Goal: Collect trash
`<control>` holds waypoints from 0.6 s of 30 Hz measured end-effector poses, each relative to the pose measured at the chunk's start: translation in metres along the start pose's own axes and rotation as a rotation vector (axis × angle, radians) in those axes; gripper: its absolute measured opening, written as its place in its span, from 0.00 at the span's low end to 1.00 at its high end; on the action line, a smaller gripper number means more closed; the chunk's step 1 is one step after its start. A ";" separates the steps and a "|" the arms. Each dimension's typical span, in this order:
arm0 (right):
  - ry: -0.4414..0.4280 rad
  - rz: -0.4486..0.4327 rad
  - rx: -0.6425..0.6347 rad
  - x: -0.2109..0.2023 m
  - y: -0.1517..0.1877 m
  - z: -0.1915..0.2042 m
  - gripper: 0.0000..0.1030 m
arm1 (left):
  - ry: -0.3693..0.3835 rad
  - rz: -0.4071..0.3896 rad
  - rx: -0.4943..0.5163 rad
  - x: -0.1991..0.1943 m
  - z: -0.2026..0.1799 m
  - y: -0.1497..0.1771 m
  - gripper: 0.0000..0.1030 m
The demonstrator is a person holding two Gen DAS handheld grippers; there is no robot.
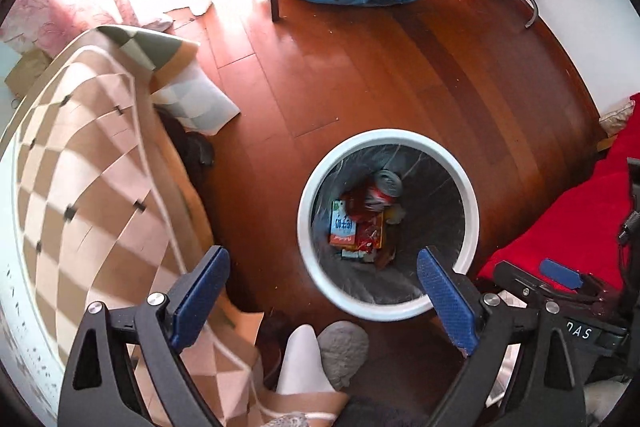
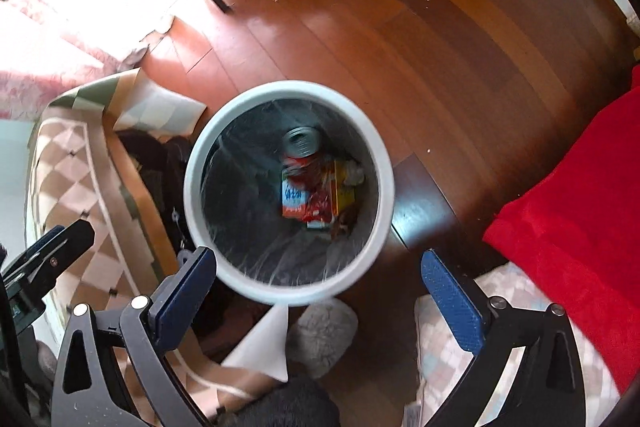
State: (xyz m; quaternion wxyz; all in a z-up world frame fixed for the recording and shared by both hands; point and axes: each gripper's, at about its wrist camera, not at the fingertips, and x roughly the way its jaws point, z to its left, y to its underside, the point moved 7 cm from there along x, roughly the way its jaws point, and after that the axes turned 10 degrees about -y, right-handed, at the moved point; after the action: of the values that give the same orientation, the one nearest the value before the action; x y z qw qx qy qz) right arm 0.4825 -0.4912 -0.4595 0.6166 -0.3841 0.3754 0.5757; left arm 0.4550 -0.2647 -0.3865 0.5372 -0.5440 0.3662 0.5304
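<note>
Both tools were seen spread wide with nothing between the pads: the left gripper (image 1: 322,297) and the right gripper (image 2: 320,291) were pointed down over the white-rimmed bin (image 2: 288,293) on the wooden floor (image 1: 360,67). A crushed can (image 2: 302,145) and cartons (image 1: 344,225) were lying at the bin's bottom, inside the dark liner.

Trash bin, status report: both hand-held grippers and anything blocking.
Left hand-held gripper open, empty. Right hand-held gripper open, empty. Round white black-lined trash bin holds can, cartons, wrappers. Nothing blocks its mouth.
</note>
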 end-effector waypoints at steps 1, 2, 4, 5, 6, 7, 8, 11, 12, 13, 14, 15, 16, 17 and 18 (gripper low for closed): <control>0.003 0.003 -0.006 -0.004 0.004 0.002 1.00 | -0.002 -0.002 -0.003 -0.005 0.002 0.003 0.93; 0.003 0.005 -0.012 -0.008 0.009 0.005 1.00 | -0.001 -0.006 -0.004 -0.009 0.004 0.005 0.93; 0.005 0.005 -0.028 -0.019 0.019 0.012 1.00 | -0.003 -0.019 -0.005 -0.023 0.007 0.012 0.93; 0.003 0.002 -0.032 -0.024 0.022 0.016 1.00 | 0.001 -0.027 -0.004 -0.031 0.008 0.016 0.93; -0.001 -0.003 -0.040 -0.033 0.027 0.021 1.00 | 0.005 -0.031 -0.006 -0.035 0.009 0.018 0.93; -0.003 -0.009 -0.047 -0.041 0.032 0.025 1.00 | 0.011 -0.037 -0.012 -0.043 0.010 0.020 0.93; -0.005 -0.016 -0.054 -0.049 0.034 0.028 1.00 | 0.021 -0.045 -0.014 -0.053 0.012 0.024 0.93; -0.024 -0.037 -0.079 -0.078 0.050 0.042 1.00 | 0.020 -0.082 -0.012 -0.082 0.018 0.035 0.93; -0.029 -0.045 -0.086 -0.087 0.054 0.046 1.00 | 0.025 -0.095 -0.011 -0.091 0.020 0.038 0.93; -0.042 -0.060 -0.096 -0.101 0.061 0.052 1.00 | 0.032 -0.109 -0.010 -0.104 0.023 0.044 0.93; -0.051 -0.069 -0.102 -0.111 0.065 0.056 1.00 | 0.034 -0.117 -0.011 -0.113 0.024 0.046 0.93; -0.060 -0.078 -0.107 -0.120 0.069 0.060 1.00 | 0.038 -0.127 -0.010 -0.122 0.026 0.048 0.93; -0.075 -0.097 -0.112 -0.135 0.076 0.066 1.00 | 0.045 -0.141 -0.007 -0.132 0.027 0.052 0.93; -0.085 -0.108 -0.117 -0.145 0.080 0.070 1.00 | 0.051 -0.157 -0.005 -0.145 0.029 0.056 0.93; -0.100 -0.124 -0.125 -0.159 0.086 0.076 1.00 | 0.061 -0.170 -0.003 -0.156 0.030 0.060 0.93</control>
State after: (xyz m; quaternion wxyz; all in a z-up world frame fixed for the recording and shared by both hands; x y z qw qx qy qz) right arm 0.3894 -0.4859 -0.2866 0.6438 -0.4149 0.2829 0.5774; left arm 0.3651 -0.2710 -0.2431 0.5682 -0.5896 0.3343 0.4666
